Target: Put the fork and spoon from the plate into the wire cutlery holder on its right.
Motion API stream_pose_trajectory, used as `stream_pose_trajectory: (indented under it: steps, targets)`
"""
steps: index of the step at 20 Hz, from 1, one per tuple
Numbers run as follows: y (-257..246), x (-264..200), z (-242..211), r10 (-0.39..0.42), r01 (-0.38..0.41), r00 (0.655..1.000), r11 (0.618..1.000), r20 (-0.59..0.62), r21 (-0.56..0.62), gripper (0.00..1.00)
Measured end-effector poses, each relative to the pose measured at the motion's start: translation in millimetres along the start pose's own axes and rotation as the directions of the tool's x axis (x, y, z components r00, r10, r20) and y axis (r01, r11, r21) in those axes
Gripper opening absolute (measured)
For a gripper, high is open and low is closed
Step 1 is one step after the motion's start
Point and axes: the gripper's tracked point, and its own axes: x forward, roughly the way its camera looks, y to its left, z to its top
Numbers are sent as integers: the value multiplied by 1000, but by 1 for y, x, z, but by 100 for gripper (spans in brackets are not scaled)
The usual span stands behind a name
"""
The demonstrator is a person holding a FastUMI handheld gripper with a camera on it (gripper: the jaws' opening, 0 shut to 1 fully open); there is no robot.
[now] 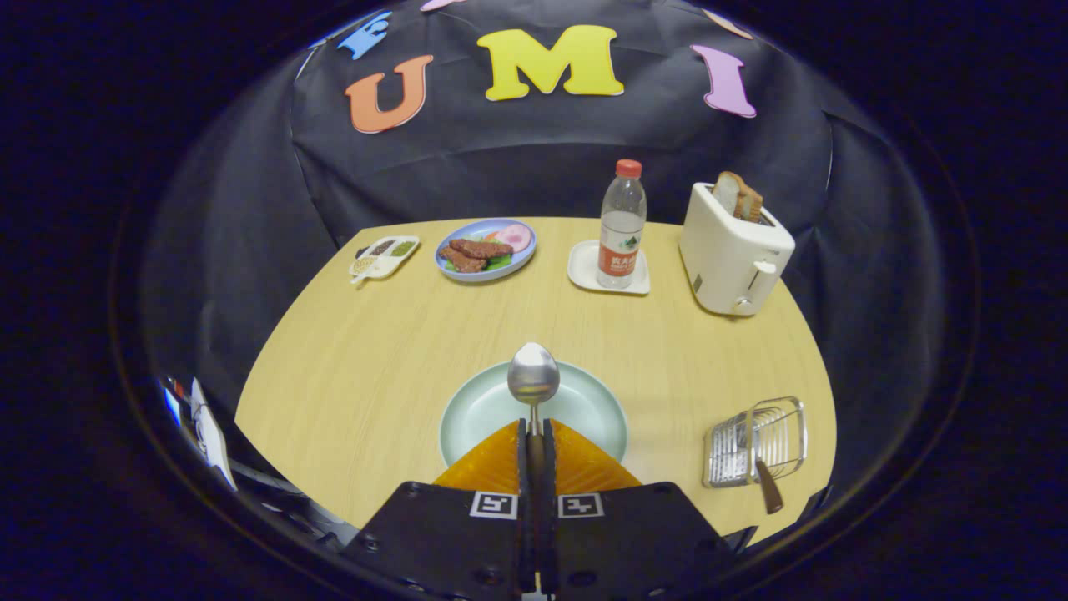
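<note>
We are clamping the tongs [535, 430] tight on the spoon [533, 377] handle, holding its bowl over the pale green plate [484, 409].

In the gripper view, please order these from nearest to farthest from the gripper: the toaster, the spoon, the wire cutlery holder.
1. Spoon: clamped between the fingers of the gripper, above the plate.
2. Wire cutlery holder: to the right, near the table's edge.
3. Toaster: far right, at the table's back.
</note>
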Motion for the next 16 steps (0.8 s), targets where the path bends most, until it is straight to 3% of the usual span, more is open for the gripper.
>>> stream_pose_trajectory:
  steps: [8, 16]
  targets:
    - [-99, -66, 10, -51, 48, 997, 997, 53, 64, 3]
    - [-179, -81, -11, -133, 126, 990, 980, 36, 155, 3]
